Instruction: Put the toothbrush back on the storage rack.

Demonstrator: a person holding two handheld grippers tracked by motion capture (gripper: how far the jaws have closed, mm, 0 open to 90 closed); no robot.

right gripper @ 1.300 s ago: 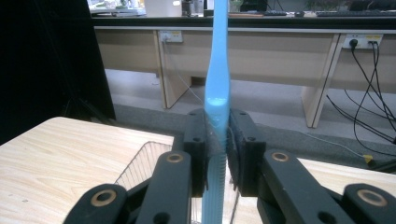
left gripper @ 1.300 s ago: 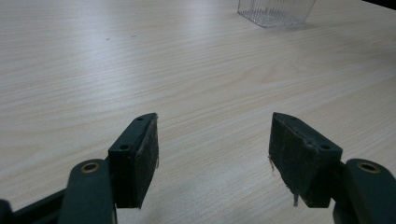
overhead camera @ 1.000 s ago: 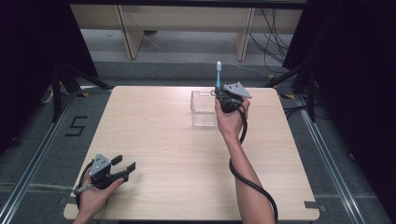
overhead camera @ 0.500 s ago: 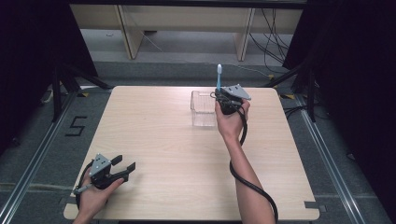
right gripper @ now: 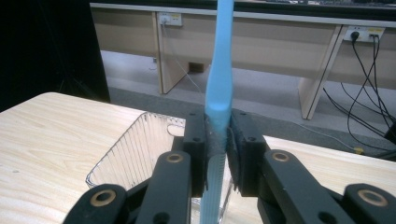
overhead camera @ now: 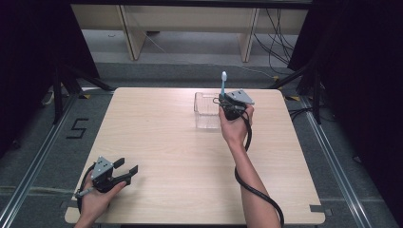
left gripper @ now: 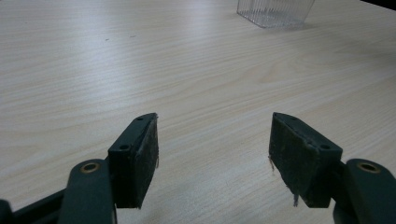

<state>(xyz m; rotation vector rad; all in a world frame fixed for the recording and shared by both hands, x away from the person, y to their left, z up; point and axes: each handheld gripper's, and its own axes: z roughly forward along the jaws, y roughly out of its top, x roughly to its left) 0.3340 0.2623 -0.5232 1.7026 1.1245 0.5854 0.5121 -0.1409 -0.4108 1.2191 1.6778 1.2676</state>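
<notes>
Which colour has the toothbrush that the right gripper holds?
Light blue; the toothbrush shows best in the right gripper view.

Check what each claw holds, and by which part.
Right claw clamps the blue toothbrush around mid-handle, upright above the clear container. Left claw is open, holding nothing.

Readable markings, one entry: you have a single digit "5" (overhead camera: 78,128), set in dark strokes on the grey floor (overhead camera: 43,161) just off the left edge of the counter (overhead camera: 157,142), near its far left corner, as seen in the high view. It reads upright from your side.

You will find nothing else legible: no lettering, brand or label can be made out on the counter top or on anything it carries, nor in either gripper view. The wall sockets (right gripper: 169,18) seen beyond the far edge in the right gripper view carry small marks too blurred for you to read.
</notes>
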